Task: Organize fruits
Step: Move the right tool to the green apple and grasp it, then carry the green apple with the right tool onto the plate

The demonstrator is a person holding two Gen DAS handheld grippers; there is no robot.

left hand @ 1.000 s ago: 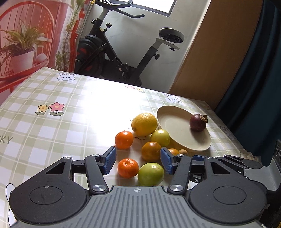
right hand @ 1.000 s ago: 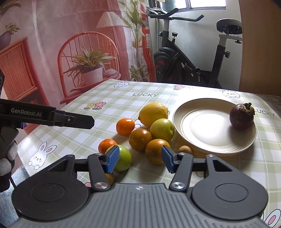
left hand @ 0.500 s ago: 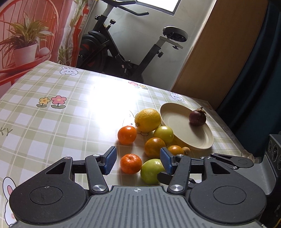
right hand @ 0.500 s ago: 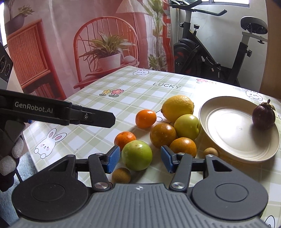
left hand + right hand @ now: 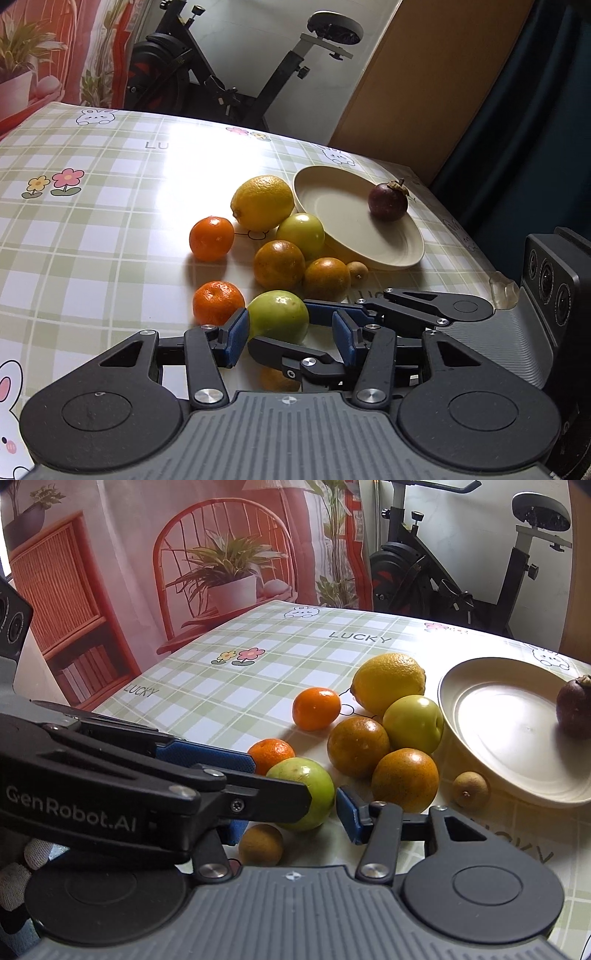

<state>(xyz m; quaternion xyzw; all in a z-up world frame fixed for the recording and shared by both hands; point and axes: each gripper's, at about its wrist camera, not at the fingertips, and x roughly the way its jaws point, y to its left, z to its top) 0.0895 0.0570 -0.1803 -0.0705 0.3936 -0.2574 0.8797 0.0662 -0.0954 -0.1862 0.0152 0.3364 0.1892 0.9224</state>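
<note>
1. the left gripper [image 5: 290, 338] is wide open, and its blue pads [image 5: 236, 334] sit on both sides of a green apple [image 5: 279, 320] without squeezing it.
2. the right gripper [image 5: 291, 818] is wide open too, and it reaches around the same green apple from the other side. one of its pads [image 5: 347, 814] is just beside the apple.
3. the two grippers cross each other right at that apple.
4. the apple sits on the table [image 5: 92, 240], at the near end of the pile of fruit.
5. a small orange [image 5: 218, 308] is just to the left of the apple, and another small orange [image 5: 211, 238] is farther back.
6. two darker oranges [image 5: 279, 269] sit behind the apple, touching each other.
7. a second green apple [image 5: 301, 236] and a big lemon [image 5: 263, 202] sit near the plate [image 5: 388, 254].
8. a dark purple fruit [image 5: 388, 202] sits on the plate by itself.
9. a little brown fruit [image 5: 471, 789] lies beside the plate, and another little brown fruit [image 5: 261, 844] lies just under the right gripper.
10. an exercise bike [image 5: 229, 85] stands behind the table.
11. a gloved hand [image 5: 22, 867] shows at the left edge of the right wrist view.
</note>
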